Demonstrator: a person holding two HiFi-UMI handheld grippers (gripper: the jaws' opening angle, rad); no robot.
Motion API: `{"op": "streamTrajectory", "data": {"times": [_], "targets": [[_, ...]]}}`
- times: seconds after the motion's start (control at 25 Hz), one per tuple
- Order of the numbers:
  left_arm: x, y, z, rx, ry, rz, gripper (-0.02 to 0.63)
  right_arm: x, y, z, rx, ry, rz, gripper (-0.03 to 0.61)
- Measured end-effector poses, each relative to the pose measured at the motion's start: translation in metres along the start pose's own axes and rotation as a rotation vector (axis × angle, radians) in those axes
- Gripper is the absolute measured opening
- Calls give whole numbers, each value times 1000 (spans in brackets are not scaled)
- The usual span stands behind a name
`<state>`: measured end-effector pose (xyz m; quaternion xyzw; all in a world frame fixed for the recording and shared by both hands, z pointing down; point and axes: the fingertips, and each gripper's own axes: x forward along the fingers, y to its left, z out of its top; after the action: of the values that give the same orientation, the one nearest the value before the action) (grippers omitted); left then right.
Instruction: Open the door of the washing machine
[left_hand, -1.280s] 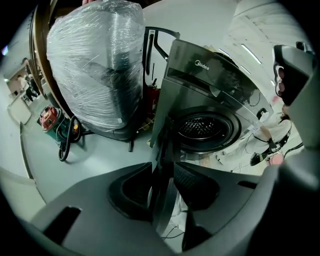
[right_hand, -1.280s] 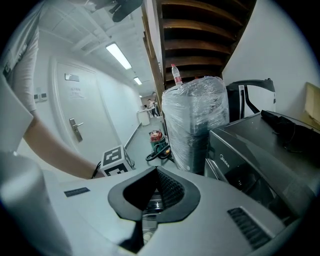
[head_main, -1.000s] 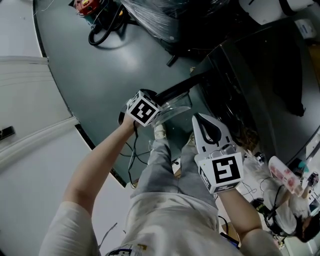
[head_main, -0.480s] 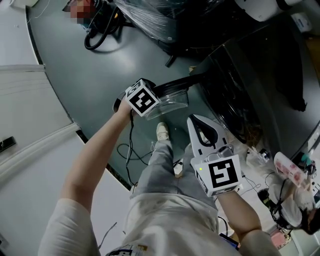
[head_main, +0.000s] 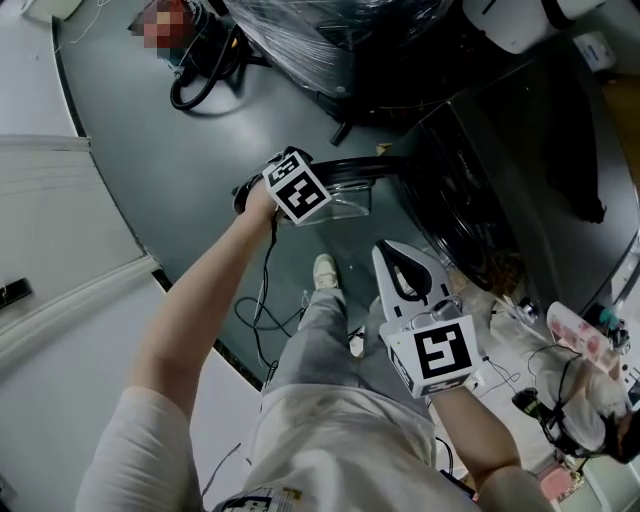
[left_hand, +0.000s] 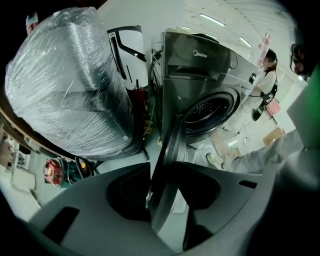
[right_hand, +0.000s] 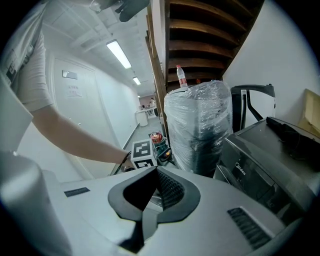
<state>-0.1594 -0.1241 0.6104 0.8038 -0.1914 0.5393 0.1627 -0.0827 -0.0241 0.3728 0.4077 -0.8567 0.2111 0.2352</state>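
The dark washing machine (head_main: 520, 170) stands at the right of the head view, and its round door (head_main: 350, 168) with a clear glass bowl hangs open towards the left. My left gripper (head_main: 315, 198) reaches down over the door's outer rim. In the left gripper view the door's edge (left_hand: 167, 150) stands between the jaws of the left gripper (left_hand: 165, 175), which have just been opening; floor shows between the rim and the right pad. Beyond it lies the drum opening (left_hand: 210, 110). My right gripper (head_main: 385, 252) hovers nearer to me, shut and empty, apart from the door. The right gripper (right_hand: 156, 172) faces the machine (right_hand: 260, 175).
A bulky plastic-wrapped load (head_main: 300, 40) stands beside the machine behind the door. A red device with a black hose (head_main: 195, 60) sits on the floor at far left. Cables (head_main: 262, 300) trail by the wearer's shoe (head_main: 322, 268). Another person (head_main: 590, 400) is at the right.
My left gripper has moved up and right in the head view and rolled, and the door has swung further open with it. My right gripper has drifted slightly down.
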Motion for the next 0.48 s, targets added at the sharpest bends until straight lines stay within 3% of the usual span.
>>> {"op": "streamTrajectory", "data": {"times": [0.2,0.28,0.48], "targets": [[-1,7,-3,99,-15,171,169,1,9,-4,-35,33,-13,26],[-10,12,-4,78,-39,223,176,1,15,-1,-35,34,-12,26],[-59,18,7,-38,-212,321,210,-4,17,0,-65,38,-27,26]]}}
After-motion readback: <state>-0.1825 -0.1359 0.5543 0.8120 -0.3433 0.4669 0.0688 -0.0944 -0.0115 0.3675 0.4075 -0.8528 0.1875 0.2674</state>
